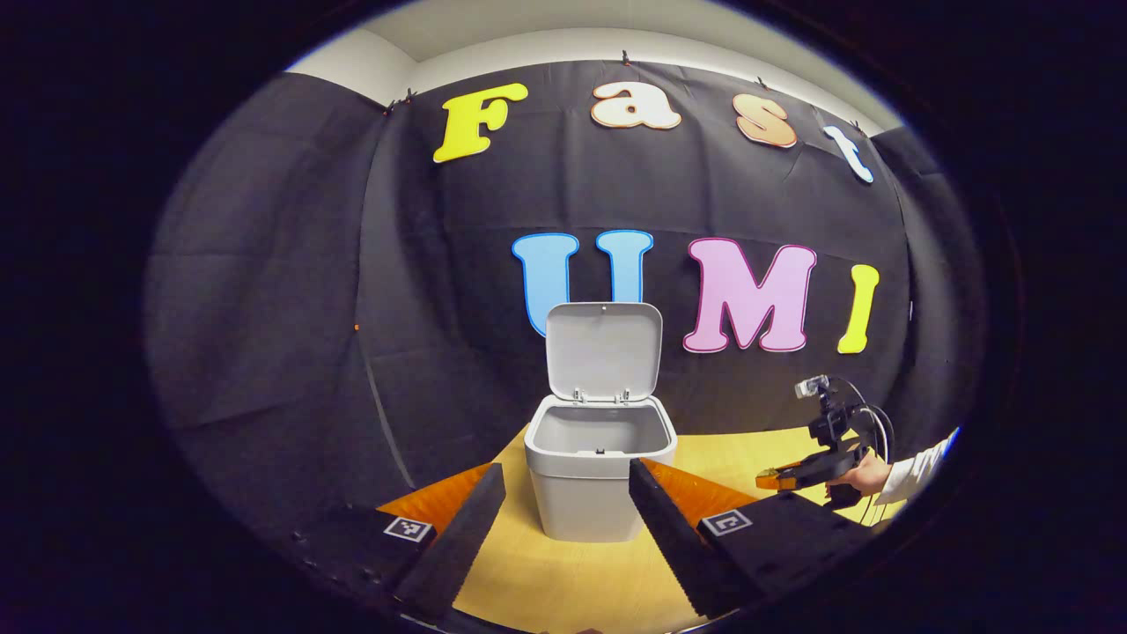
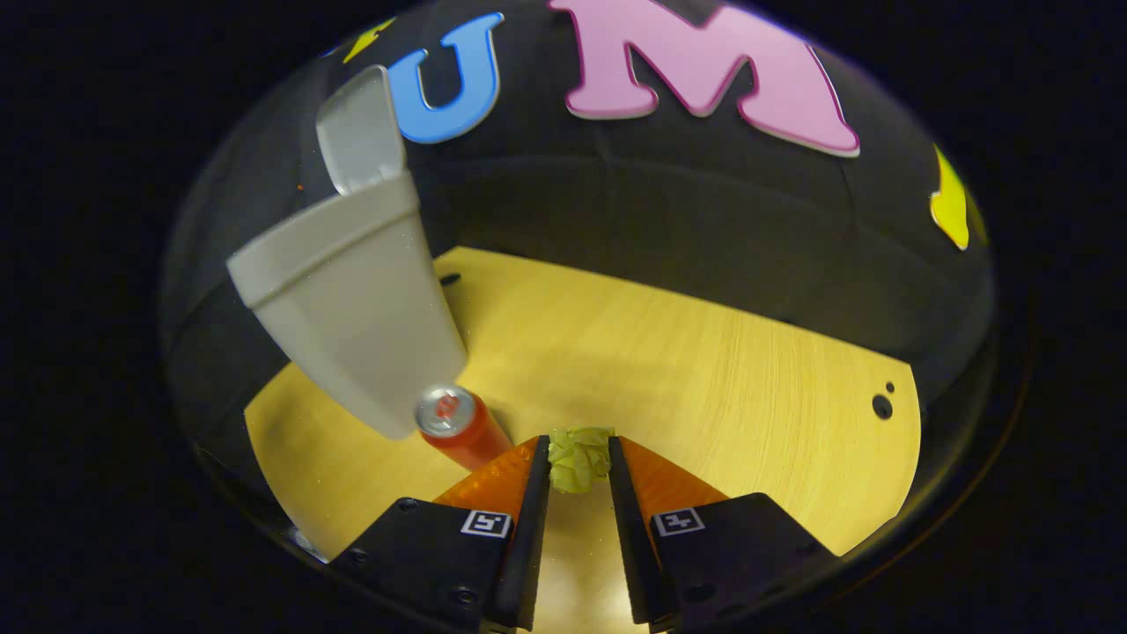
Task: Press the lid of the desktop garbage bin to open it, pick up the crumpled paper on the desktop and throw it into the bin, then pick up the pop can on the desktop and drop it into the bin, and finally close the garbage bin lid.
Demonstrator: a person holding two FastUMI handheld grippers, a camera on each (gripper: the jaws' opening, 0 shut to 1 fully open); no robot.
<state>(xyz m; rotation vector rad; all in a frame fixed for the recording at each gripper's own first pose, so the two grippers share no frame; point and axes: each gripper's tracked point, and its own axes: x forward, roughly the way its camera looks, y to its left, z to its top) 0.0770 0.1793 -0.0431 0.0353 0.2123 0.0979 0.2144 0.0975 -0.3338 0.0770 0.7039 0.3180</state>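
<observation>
Yellow wooden desktop carries bin, pop can, perhaps crumpled paper.

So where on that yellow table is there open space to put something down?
The widest bare patch of the table lies right of the bin, running back to the black cloth wall. Another open strip sits in front of the bin, between the left gripper fingers. It is crowded beside the bin, where the pop can stands and the right gripper pinches the crumpled paper.
</observation>
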